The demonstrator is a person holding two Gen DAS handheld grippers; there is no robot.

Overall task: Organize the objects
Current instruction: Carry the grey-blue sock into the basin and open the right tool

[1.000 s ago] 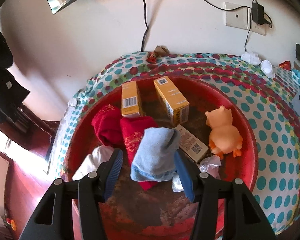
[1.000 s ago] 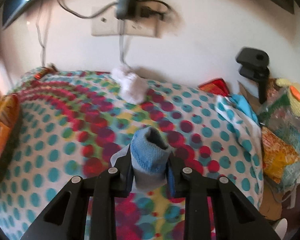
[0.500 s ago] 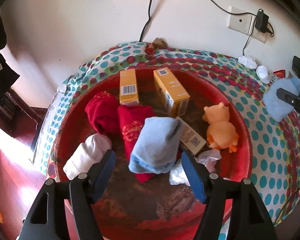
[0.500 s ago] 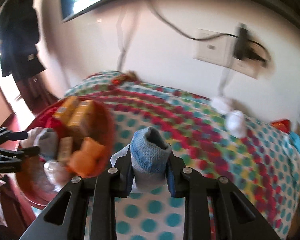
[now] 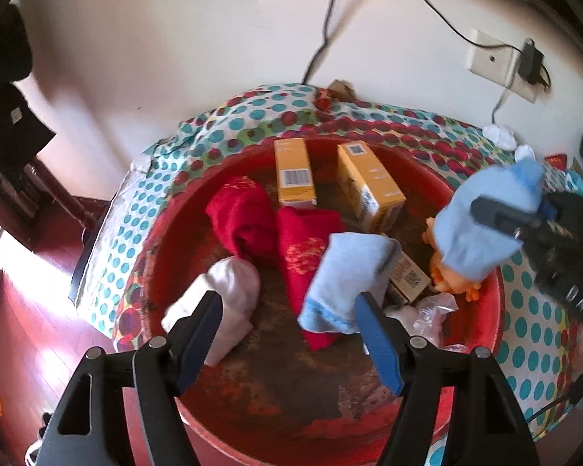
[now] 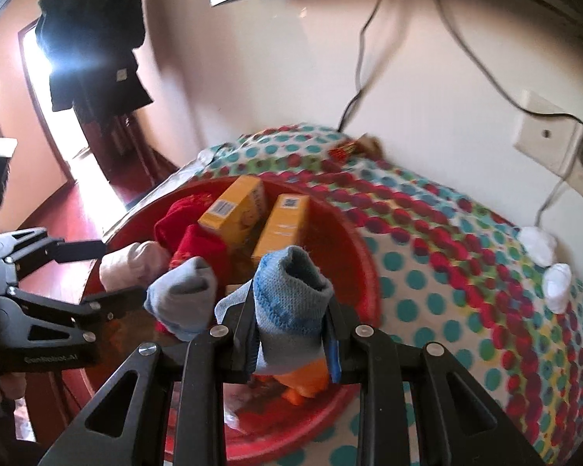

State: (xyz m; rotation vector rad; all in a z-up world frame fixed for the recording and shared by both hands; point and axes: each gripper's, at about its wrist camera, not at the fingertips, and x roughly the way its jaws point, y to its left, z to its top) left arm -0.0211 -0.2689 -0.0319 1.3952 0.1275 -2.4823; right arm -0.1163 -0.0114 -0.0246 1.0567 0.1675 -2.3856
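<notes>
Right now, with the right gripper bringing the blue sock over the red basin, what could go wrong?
1. The right gripper is shut on the blue sock above the orange toy; released here, the sock would likely cover the toy instead of joining the other blue sock.
2. The open left gripper sits low over the red basin, close to that sock; the two grippers could collide.
3. The yellow boxes lean at the far rim and could topple if bumped.
</notes>
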